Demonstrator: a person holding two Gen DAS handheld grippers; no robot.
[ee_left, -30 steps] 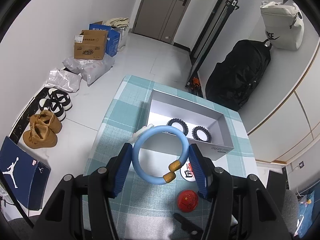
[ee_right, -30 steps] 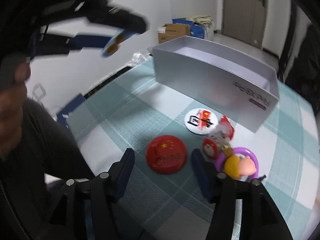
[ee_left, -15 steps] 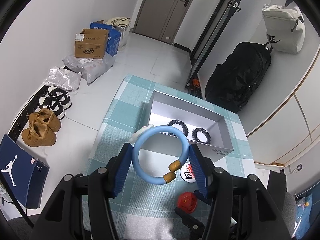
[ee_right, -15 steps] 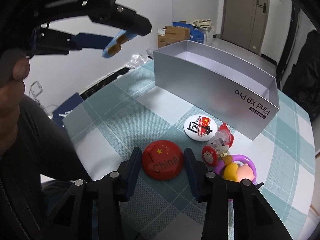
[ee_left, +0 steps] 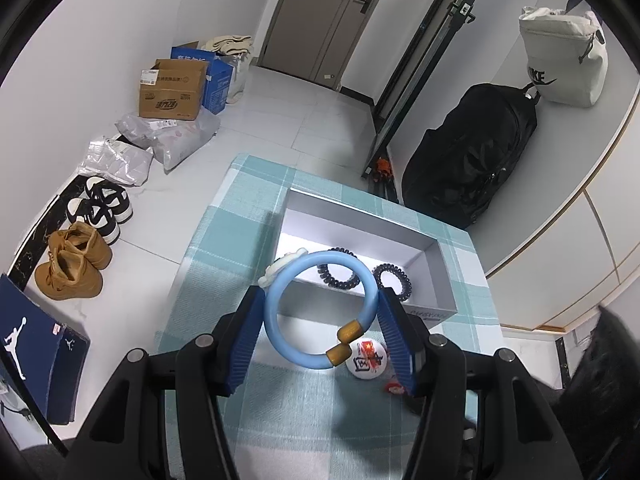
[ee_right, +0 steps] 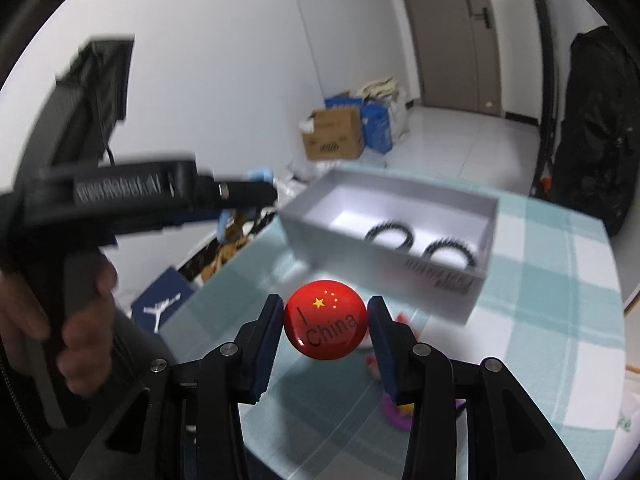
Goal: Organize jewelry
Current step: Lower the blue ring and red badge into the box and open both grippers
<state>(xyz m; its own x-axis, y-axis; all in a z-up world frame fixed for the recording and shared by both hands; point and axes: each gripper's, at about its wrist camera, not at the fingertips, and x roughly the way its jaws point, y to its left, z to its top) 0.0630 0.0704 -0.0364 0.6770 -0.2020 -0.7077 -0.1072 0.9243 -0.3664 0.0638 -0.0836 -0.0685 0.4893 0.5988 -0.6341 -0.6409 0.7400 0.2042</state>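
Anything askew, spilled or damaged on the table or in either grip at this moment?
Nothing stands out. The blue bangle sits squarely in the left gripper, the red badge in the right gripper, and two black hair ties lie flat in the grey box.

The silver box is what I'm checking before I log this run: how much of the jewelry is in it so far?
Done: two black coil hair ties lie in the silver box. In hand: the left gripper holds the blue bracelet, the right gripper the red badge. Left on the table: the white badge and a purple trinket.
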